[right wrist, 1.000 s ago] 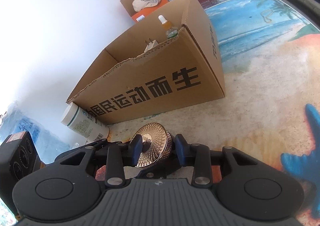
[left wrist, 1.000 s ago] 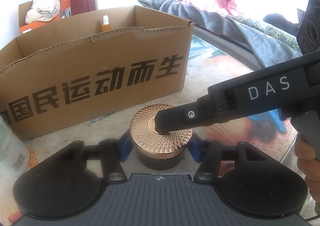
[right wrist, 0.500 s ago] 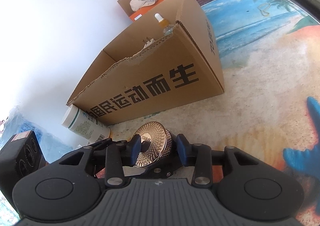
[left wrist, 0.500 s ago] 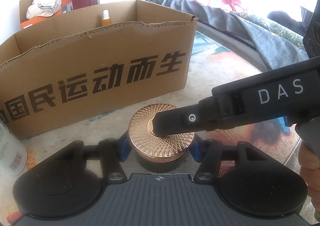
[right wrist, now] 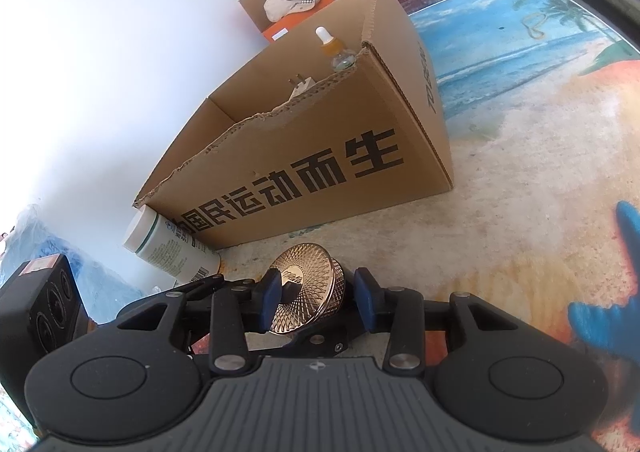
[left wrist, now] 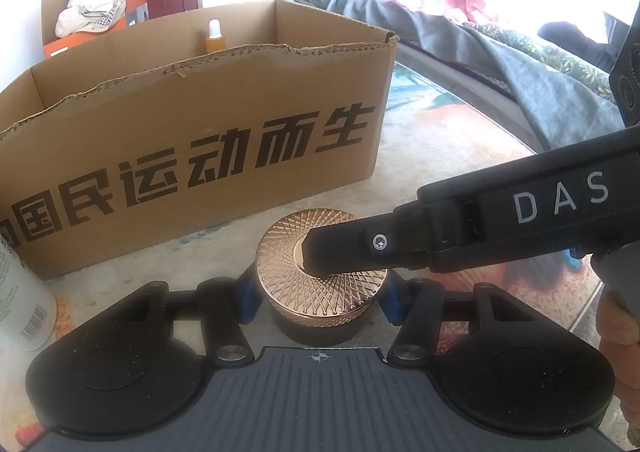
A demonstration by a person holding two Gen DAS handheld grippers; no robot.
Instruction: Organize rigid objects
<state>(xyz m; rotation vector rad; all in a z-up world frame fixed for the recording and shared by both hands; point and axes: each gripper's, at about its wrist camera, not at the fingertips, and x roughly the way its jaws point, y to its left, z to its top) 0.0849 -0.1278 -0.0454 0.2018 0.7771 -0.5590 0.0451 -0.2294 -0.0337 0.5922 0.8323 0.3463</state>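
Copper-lidded jar [left wrist: 320,284] sat between both grippers on the beach-print table [left wrist: 460,139]

Left wrist view: jar low in the centre of the frame, standing upright on the table, with the left gripper [left wrist: 318,298] spread around its dark base, blue pads close on either side, though contact could not be told; the right gripper's black finger reached in from the right edge and lay across the lid; a cardboard box [left wrist: 200,139] filled the upper left, a dropper bottle [left wrist: 214,36] inside it. Right wrist view: right gripper [right wrist: 316,302] near lower centre, jaws narrow astride the lid, one pad on its face; grip could not be told; white bottle [right wrist: 172,246] at left, just beside the box's corner
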